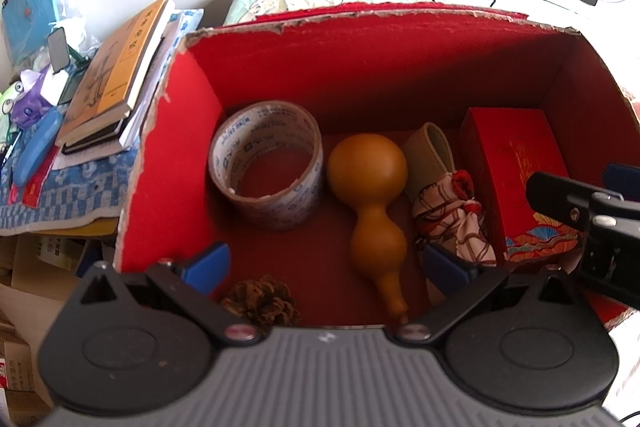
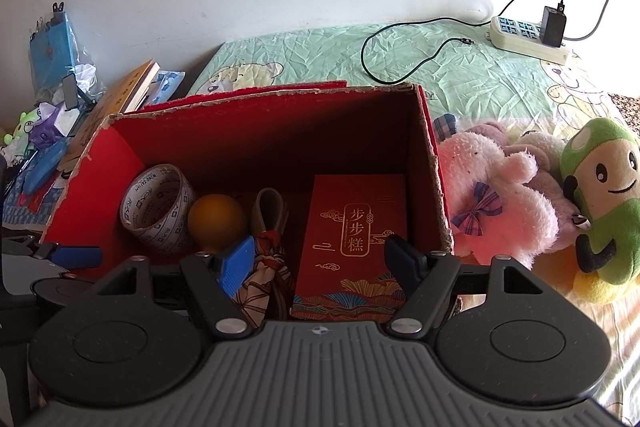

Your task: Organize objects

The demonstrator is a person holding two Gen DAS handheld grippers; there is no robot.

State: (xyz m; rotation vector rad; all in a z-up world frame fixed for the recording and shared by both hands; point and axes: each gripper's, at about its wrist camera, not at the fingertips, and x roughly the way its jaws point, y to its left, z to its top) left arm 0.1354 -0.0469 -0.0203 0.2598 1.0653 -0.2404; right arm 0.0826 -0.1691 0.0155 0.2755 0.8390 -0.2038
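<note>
Open red cardboard box (image 1: pixel 168 147), rim torn. Inside, left to right: printed tape roll (image 1: pixel 266 165) lying tilted; brown gourd (image 1: pixel 372 203) on its side; patterned fabric bundle (image 1: pixel 452 215); red gift box (image 1: pixel 516 179). Pine cone (image 1: pixel 262 301) at near wall.

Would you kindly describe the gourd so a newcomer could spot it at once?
Look inside the open red cardboard box on the bed. The smooth orange-brown double-bulbed gourd lies on its floor between the printed tape roll and the patterned cloth bundle.
</note>
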